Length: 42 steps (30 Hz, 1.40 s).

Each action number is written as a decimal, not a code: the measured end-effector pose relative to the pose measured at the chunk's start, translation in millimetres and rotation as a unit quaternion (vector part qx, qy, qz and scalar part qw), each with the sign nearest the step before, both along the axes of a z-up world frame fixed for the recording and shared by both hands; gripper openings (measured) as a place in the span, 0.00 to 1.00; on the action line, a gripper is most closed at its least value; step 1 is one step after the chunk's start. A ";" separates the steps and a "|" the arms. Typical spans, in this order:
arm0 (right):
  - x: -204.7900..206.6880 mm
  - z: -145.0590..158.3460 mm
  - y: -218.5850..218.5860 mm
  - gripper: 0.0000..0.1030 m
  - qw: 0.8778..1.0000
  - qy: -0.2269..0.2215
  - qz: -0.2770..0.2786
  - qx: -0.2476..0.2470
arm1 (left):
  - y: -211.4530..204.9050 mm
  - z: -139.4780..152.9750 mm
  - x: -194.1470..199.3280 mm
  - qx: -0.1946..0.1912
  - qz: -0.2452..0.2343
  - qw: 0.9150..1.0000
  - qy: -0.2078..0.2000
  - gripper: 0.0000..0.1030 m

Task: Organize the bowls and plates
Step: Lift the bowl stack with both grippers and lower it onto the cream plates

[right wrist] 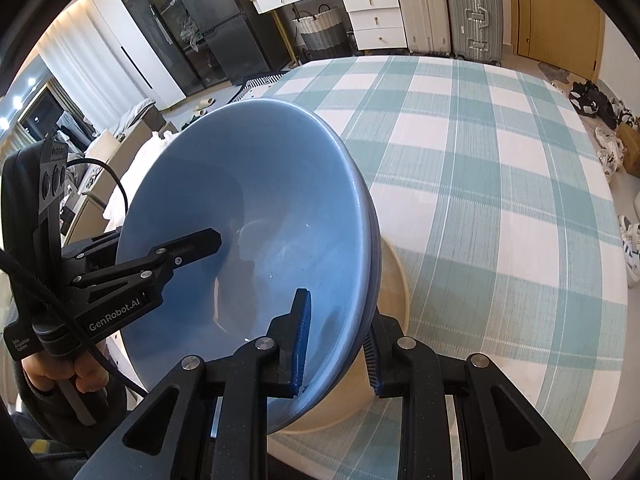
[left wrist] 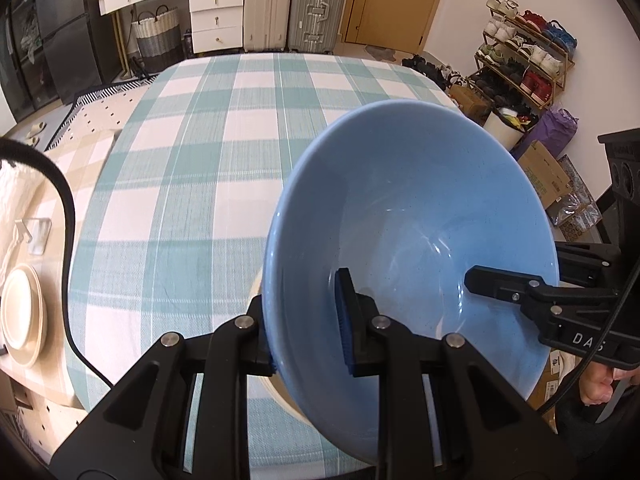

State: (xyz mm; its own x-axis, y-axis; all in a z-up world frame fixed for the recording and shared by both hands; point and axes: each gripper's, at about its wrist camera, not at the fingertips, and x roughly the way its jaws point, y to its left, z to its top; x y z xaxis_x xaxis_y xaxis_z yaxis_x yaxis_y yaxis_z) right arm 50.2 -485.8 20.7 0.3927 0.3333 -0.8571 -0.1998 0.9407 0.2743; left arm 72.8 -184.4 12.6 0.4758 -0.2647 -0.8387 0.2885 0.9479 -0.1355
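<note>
A large blue bowl [left wrist: 412, 248] is held between both grippers above the checked tablecloth. My left gripper [left wrist: 308, 324] is shut on its rim, one finger inside and one outside. My right gripper [right wrist: 336, 344] is shut on the opposite rim in the same way; it also shows in the left wrist view [left wrist: 496, 280]. The bowl [right wrist: 248, 240] hangs over a cream dish [right wrist: 394, 280], mostly hidden beneath it; a sliver of that dish shows in the left wrist view [left wrist: 280, 396]. The left gripper shows in the right wrist view [right wrist: 200, 240].
The table [left wrist: 192, 184] has a teal and white checked cloth. Cream plates [left wrist: 24, 316] are stacked on a side surface at far left. A black cable [left wrist: 68, 240] runs along the left. Suitcases [left wrist: 296, 4], drawers and a shoe rack [left wrist: 524, 56] stand beyond the table.
</note>
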 end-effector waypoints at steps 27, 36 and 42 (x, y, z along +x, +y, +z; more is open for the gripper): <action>0.3 -12.5 11.4 0.31 0.999 0.020 0.021 -0.018 | 21.6 -45.0 15.1 -0.035 0.014 0.998 0.044 0.18; 5.7 -10.1 16.5 0.36 0.999 0.010 0.027 -0.022 | 25.8 -53.5 26.4 -0.038 0.015 0.998 0.051 0.18; 6.5 -9.4 12.3 0.48 1.000 0.010 0.019 -0.009 | 29.3 -50.0 27.4 -0.031 0.019 0.998 0.041 0.18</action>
State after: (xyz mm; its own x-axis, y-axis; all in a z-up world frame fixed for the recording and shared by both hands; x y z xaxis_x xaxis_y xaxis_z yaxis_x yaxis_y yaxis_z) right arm 56.7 -473.5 11.4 0.3632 0.3326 -0.8703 -0.2296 0.9373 0.2623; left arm 100.2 -155.1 -37.4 0.4173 -0.3007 -0.8576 0.2372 0.9470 -0.2166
